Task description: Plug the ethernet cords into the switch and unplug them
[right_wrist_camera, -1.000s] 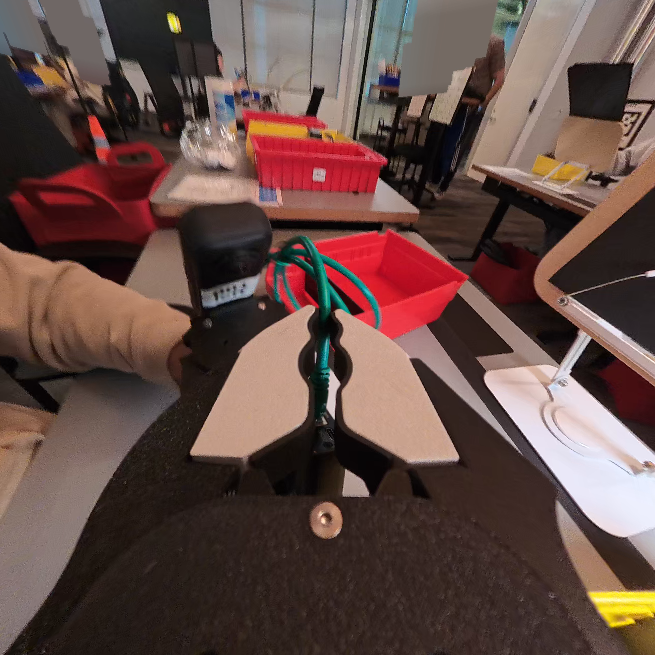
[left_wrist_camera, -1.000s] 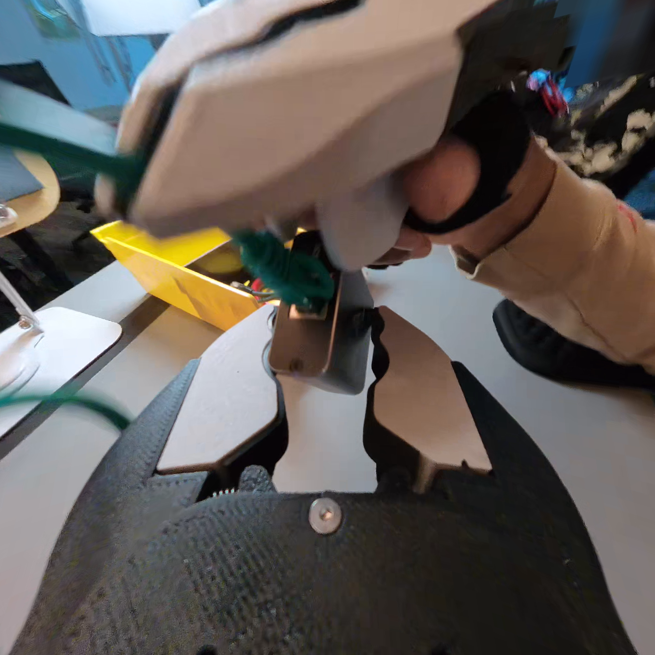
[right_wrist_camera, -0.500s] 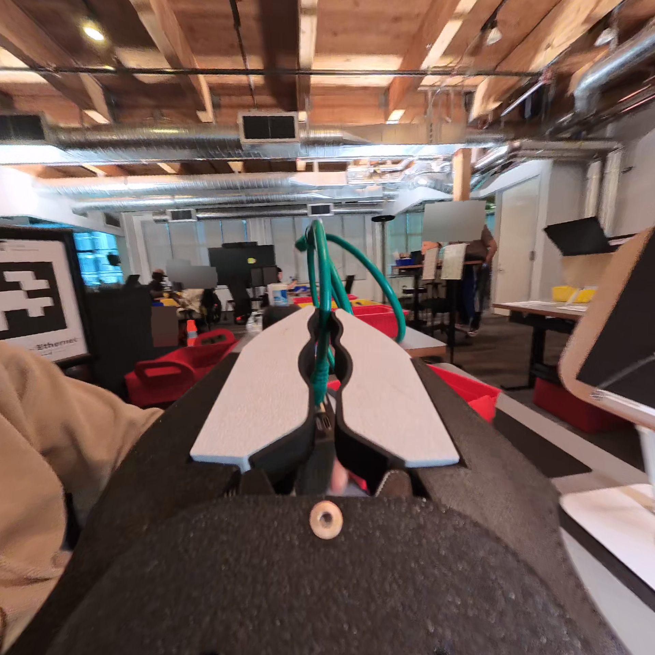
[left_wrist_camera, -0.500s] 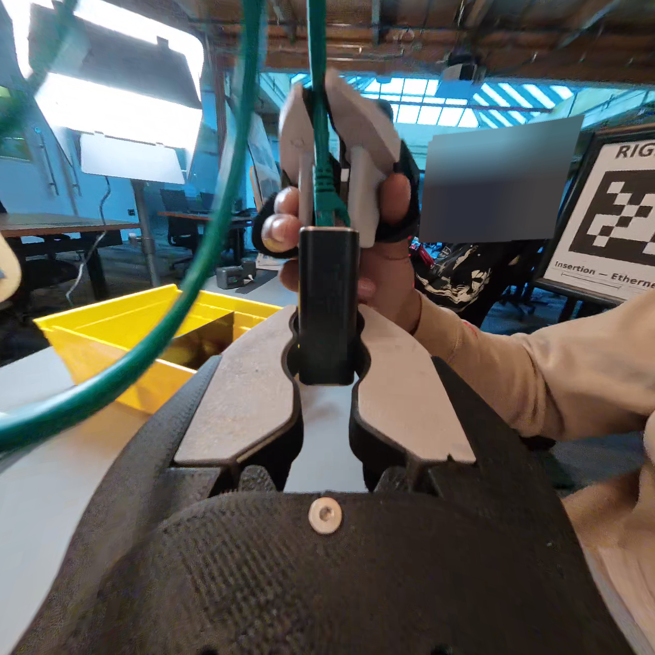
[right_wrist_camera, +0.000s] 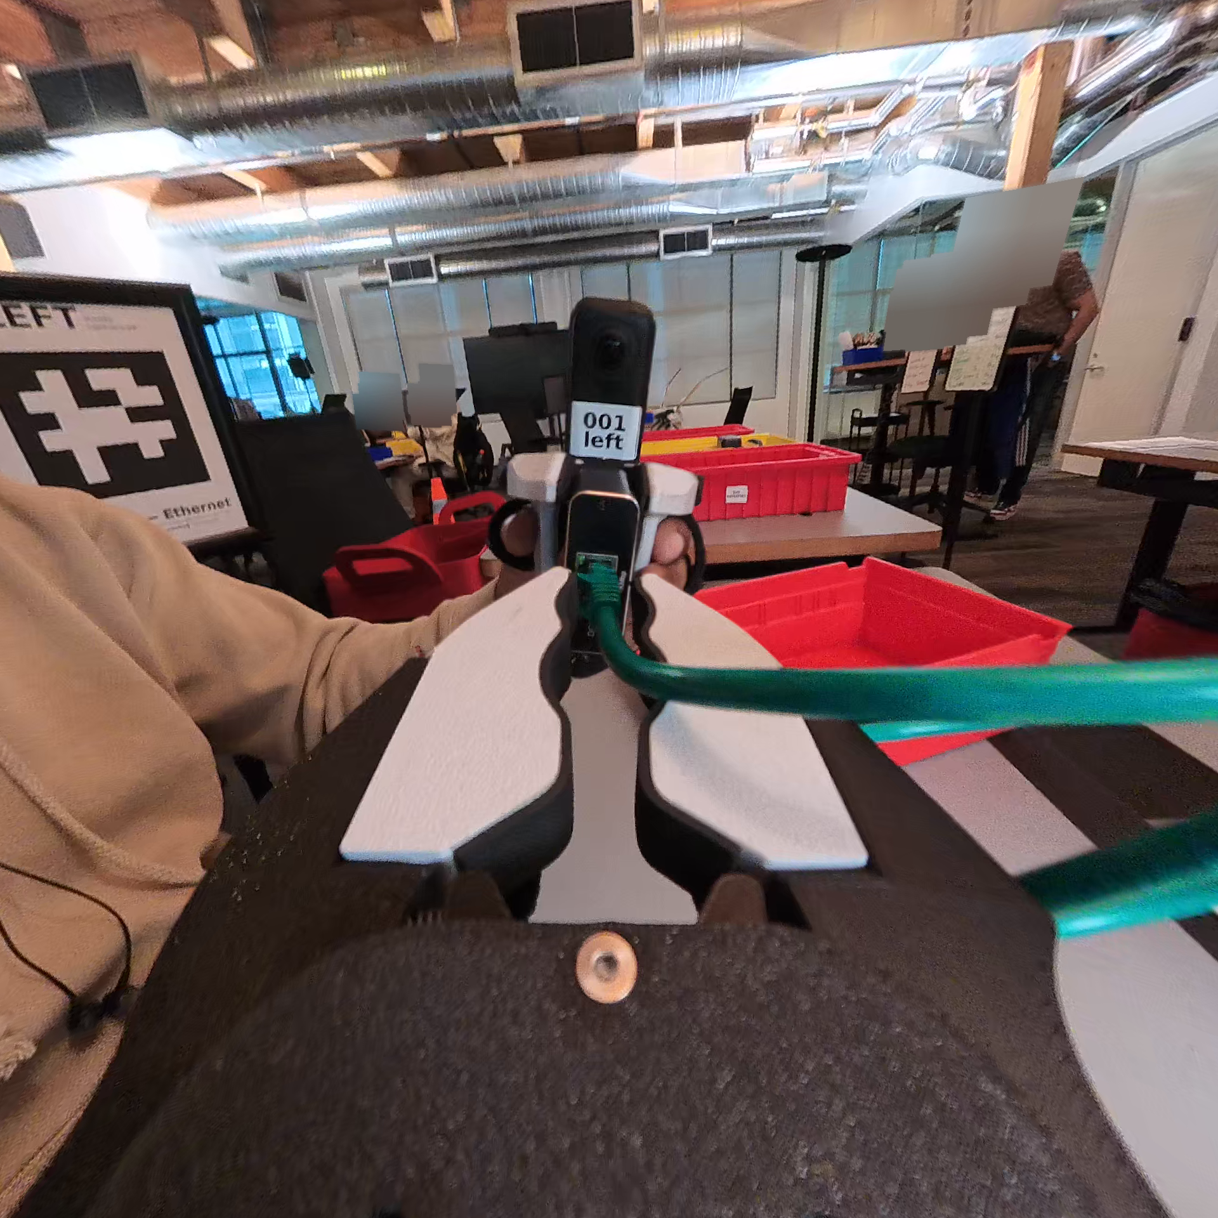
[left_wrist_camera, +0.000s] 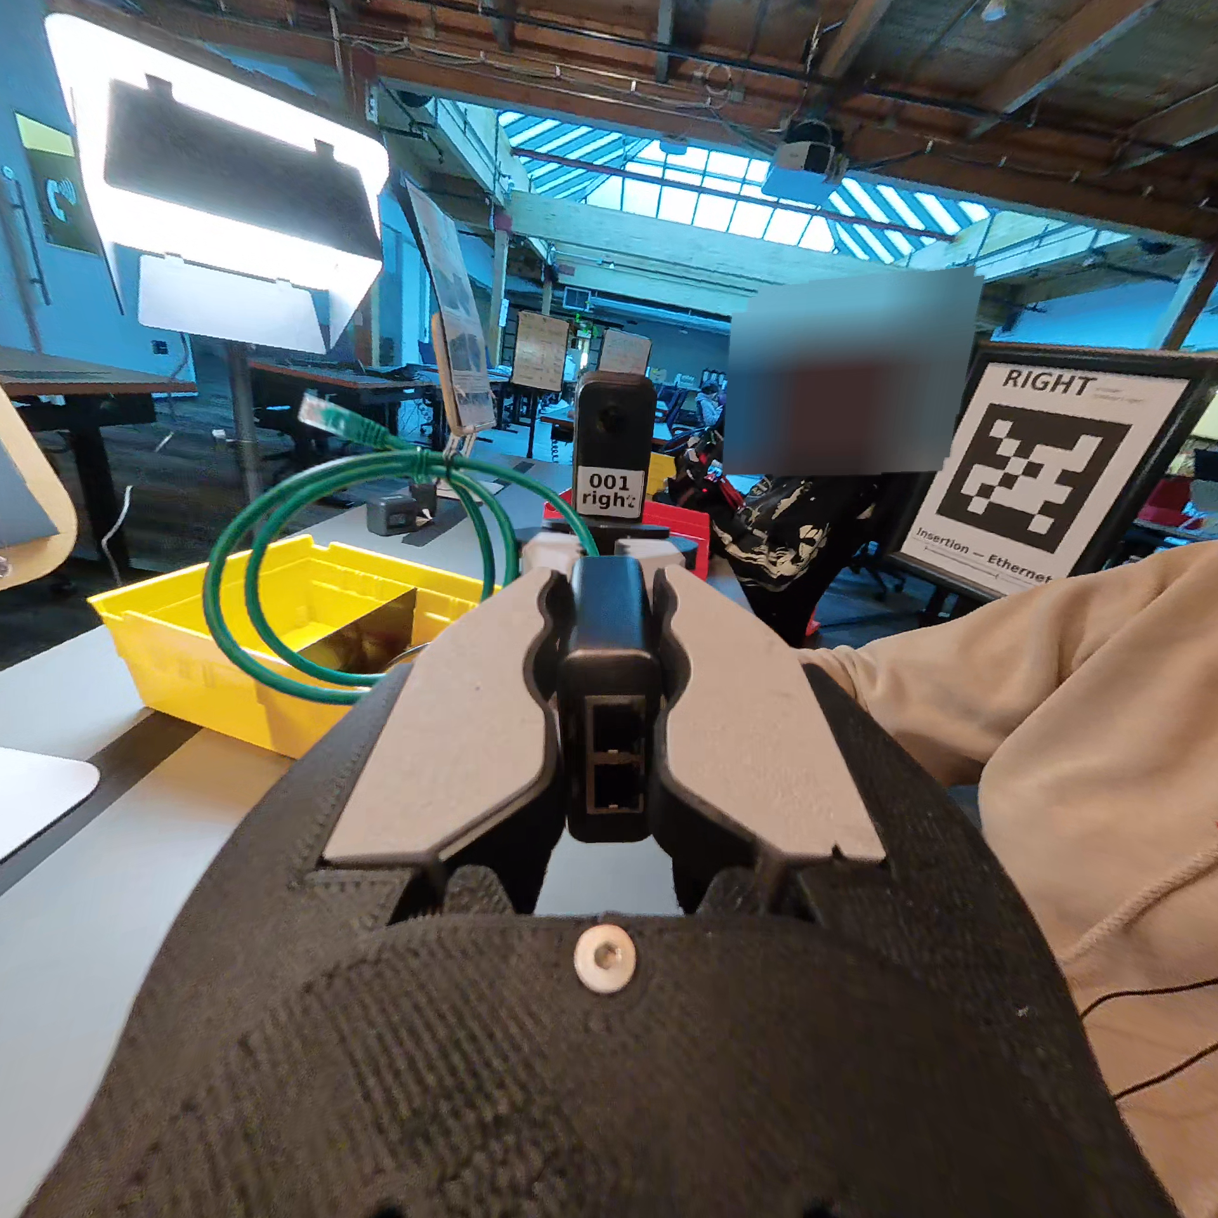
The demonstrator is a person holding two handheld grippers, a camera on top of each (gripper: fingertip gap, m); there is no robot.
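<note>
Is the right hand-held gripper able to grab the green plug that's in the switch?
Probably yes. The right hand-held gripper is open, and the green plug sits right between its fingertips with nothing in the way. The left hand-held gripper holds the switch.

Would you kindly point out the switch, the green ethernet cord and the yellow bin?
switch (left_wrist_camera: 609, 745), left wrist view: its near end face with two open ports.
green ethernet cord (left_wrist_camera: 231, 573), left wrist view: left side of its coiled loop.
yellow bin (left_wrist_camera: 198, 666), left wrist view: its front outer wall.
</note>
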